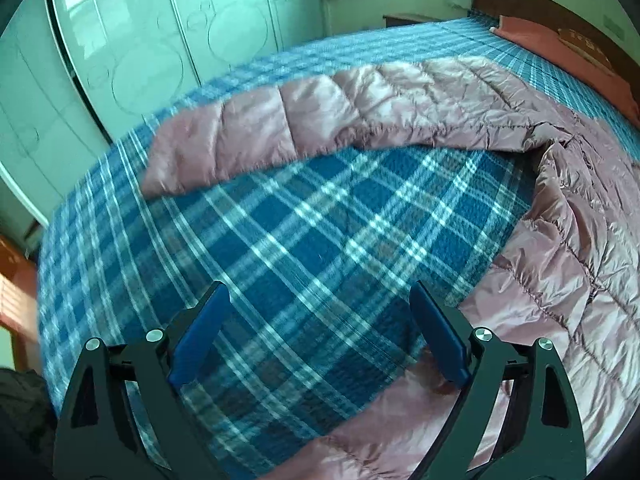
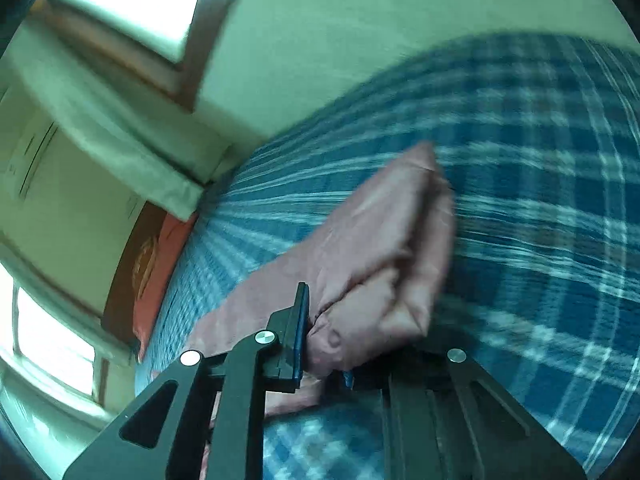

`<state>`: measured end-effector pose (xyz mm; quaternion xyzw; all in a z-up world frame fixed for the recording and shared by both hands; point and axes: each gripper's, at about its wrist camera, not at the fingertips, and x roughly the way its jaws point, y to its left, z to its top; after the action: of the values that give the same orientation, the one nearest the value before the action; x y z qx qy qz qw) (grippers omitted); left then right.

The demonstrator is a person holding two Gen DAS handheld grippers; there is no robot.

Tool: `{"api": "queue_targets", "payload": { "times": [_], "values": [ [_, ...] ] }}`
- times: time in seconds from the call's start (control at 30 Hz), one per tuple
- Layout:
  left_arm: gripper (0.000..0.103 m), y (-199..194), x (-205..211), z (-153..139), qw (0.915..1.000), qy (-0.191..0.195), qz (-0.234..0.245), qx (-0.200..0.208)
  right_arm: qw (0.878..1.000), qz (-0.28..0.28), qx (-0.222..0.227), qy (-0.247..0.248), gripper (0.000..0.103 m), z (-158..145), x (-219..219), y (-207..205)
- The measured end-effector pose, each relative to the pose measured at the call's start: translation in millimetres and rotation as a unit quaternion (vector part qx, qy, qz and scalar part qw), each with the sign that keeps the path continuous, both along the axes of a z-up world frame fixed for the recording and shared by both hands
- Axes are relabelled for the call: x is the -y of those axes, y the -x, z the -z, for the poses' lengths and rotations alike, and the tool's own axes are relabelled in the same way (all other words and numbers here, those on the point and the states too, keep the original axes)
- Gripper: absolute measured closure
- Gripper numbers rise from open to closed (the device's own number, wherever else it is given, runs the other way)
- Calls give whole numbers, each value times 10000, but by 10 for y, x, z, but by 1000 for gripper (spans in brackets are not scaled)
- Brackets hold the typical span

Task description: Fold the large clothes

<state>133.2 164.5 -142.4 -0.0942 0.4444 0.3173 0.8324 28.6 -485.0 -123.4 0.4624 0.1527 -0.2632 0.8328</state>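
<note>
In the left wrist view, the left tongs (image 1: 320,320) stand wide apart with nothing between them over the bed's blue-and-white plaid cover (image 1: 280,240), while the pink quilted puffer jacket (image 1: 560,240) lies spread along the right, one sleeve (image 1: 320,120) stretched across the bed beyond, probably laid flat for folding. In the right wrist view, the right tongs (image 2: 324,344) are clamped on a bunched fold of that jacket (image 2: 380,260), lifting it off the cover, likely to carry it over.

Right wrist view is motion-blurred: plaid bedspread (image 2: 520,200) smeared into streaks. Pink down jacket (image 2: 380,260) bunches over the right gripper (image 2: 324,344), hiding its right pad. In the left wrist view the jacket runs off the right and bottom edges. The pillow's (image 1: 580,52) pattern is too small to read.
</note>
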Motion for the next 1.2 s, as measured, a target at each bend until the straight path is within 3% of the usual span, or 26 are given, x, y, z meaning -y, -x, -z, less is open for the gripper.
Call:
{"api": "queue_targets", "payload": {
  "times": [0.1,0.17,0.27,0.43,0.87,1.13,1.2],
  "values": [
    [12,-33,-49,-8,10000,-61,4,-3,9979,-503,-67,405,89,-260,-335,-321],
    [12,-54,-125,72,9998,163,-33,-87,9942,-871,-67,631,89,-418,-596,-544],
    [11,-33,-185,111,9996,289,-45,26,9833,-1514,-90,1004,89,-631,-1153,-987],
    [9,-9,-223,124,9995,310,-37,73,9657,-2309,-112,1179,89,-738,-1958,-1599],
    [2,25,-315,185,9987,441,-13,242,9045,-3988,-648,1368,89,-380,-3633,-2890],
    [2,13,-294,191,9987,437,-7,257,8588,-4773,-1007,1565,89,-144,-4453,-2979],
    [2,11,-311,200,9987,433,-5,256,8426,-5010,-1152,1603,89,-55,-4606,-2997]
  ]
}}
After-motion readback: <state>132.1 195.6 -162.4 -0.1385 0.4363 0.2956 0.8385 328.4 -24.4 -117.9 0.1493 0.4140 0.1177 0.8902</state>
